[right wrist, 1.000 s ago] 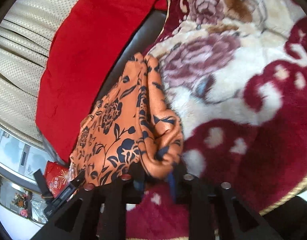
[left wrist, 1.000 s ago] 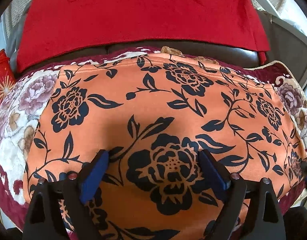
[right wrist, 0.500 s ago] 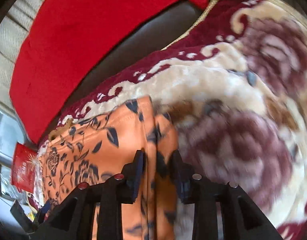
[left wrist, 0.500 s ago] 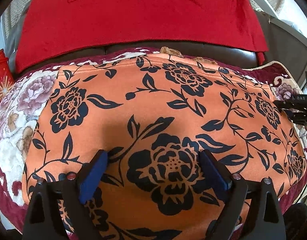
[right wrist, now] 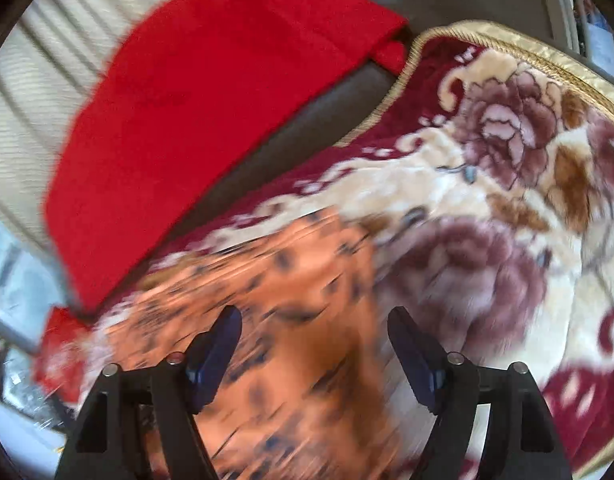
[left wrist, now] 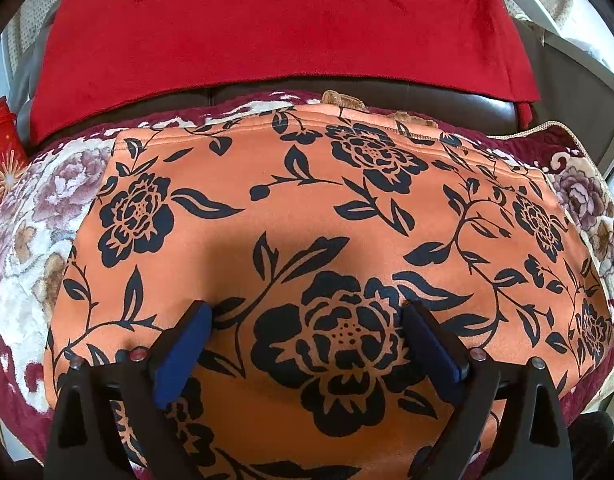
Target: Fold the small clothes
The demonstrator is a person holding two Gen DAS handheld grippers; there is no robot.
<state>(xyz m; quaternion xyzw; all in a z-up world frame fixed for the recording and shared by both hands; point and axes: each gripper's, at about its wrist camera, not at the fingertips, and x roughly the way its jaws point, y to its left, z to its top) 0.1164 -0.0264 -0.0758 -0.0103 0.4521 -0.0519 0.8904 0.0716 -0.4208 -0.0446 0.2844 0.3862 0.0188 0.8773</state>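
An orange garment with black flowers [left wrist: 307,220] lies spread flat on a flowered plush blanket [left wrist: 31,240]. My left gripper [left wrist: 307,320] hovers open over its near middle, blue pads wide apart, nothing between them. In the right wrist view the same orange garment [right wrist: 287,300] is motion-blurred at the lower left. My right gripper [right wrist: 315,332] is above its right edge with the jaws opening; the cloth lies below the fingers, not pinched.
A red cloth [left wrist: 283,20] drapes the dark leather sofa back [left wrist: 427,98] behind the garment, seen too as the red cloth [right wrist: 211,92]. The blanket [right wrist: 507,200] has a gold trim edge at the right. A red packet [left wrist: 1,152] sits at far left.
My right gripper let go of the garment's bunched right edge, rose away and opened wide. The garment's right side now lies flat. My left gripper stayed still.
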